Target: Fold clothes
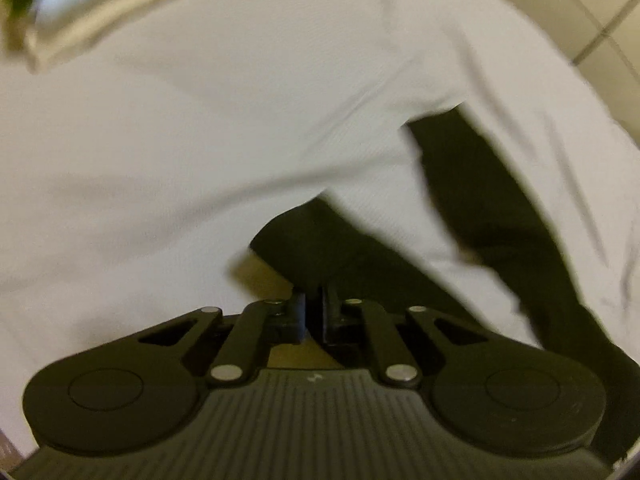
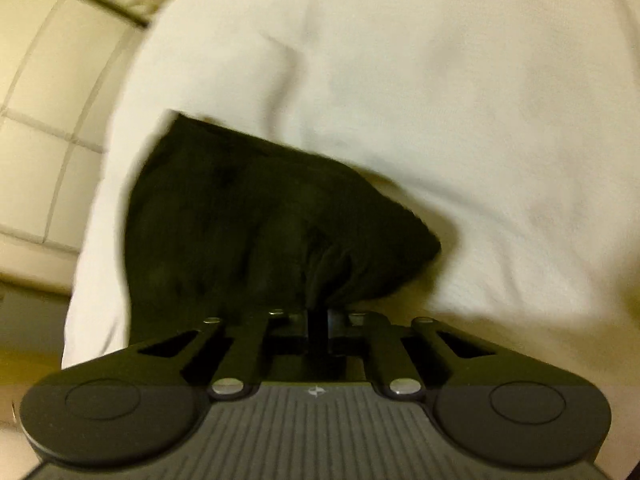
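Left wrist view: camera mounted behind left gripper (image 1: 313,310), looking steeply down along fingers, close above white bed sheet (image 1: 200,140); tiled floor (image 1: 600,20) at upper right edge. Right wrist view: camera behind right gripper (image 2: 318,324), pitched down, close to same white sheet; tiled floor at left edge. Shared: sheet and dark garment (image 1: 480,200), seen from opposite ends, filling near field just ahead of fingers in right view. Both views motion-blurred.
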A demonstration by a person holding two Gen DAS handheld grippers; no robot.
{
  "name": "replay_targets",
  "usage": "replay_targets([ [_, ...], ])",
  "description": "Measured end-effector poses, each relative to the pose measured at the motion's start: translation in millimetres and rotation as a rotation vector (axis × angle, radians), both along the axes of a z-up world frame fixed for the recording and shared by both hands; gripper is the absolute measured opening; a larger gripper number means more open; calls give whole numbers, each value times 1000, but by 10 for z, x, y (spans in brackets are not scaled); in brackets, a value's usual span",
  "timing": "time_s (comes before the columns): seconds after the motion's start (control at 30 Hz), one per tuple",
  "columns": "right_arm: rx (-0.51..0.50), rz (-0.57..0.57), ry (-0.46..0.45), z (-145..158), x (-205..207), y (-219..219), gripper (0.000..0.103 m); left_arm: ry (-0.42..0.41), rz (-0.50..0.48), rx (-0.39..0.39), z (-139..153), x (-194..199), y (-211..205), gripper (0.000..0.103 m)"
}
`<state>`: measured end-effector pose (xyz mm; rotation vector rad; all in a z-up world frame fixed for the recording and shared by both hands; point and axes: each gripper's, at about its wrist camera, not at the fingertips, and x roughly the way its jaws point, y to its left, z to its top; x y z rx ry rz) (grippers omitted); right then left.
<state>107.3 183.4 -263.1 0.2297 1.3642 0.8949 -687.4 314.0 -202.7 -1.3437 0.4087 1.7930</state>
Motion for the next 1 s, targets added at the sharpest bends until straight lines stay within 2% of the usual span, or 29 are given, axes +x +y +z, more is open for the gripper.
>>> replay_targets([
  [0.1, 70, 50, -33, 554, 101, -15, 5, 82, -43, 57, 587, -77, -127, 7],
  [0.17, 92, 83, -56, 912, 178, -91, 5, 116, -58, 82, 788, -97, -293, 7],
  [0.23, 63, 140, -70, 1097, 178, -182, 5, 151, -77, 86, 889, -91, -479, 7],
  [0.3, 1, 163, -61, 998, 141, -306, 4, 169, -79, 50, 696, -75, -727, 7],
  [0.37, -67, 154, -38, 797, 109, -443, 4, 164, -48, -17, 271, -78, -912, 7],
  [0.43, -162, 129, -18, 440, 62, -572, 5, 165, -15, -89, -147, -87, -1112, 7],
  [0.53, -282, 104, 2, 1, -1, -742, 4, 150, 29, -190, -577, -112, -1440, 8],
  [0.6, -300, 81, 6, -88, -3, -829, 3, 161, 18, -161, -542, -98, -1551, 8],
  [0.7, -256, 120, -41, 165, 9, -847, 3, 163, 17, -53, -343, -112, -1564, 12],
  [0.73, -239, 137, -64, 246, 7, -849, 2, 191, 7, -67, -343, -92, -1529, 13],
  [0.77, -245, 154, -86, 297, 7, -857, 2, 237, -15, -125, -400, -52, -1476, 19],
  [0.83, -340, 172, -127, 290, 3, -879, 25, 310, -46, -248, -554, 37, -1435, 23],
  [0.9, -435, 169, -160, 289, 17, -850, 36, 370, -24, -356, -678, 89, -1472, 23],
  [0.97, -507, 156, -194, 330, 34, -839, 41, 421, 37, -408, -628, 146, -1557, 22],
  [1.0, -495, 169, -233, 431, 12, -804, 45, 423, 42, -400, -551, 212, -1582, 22],
])
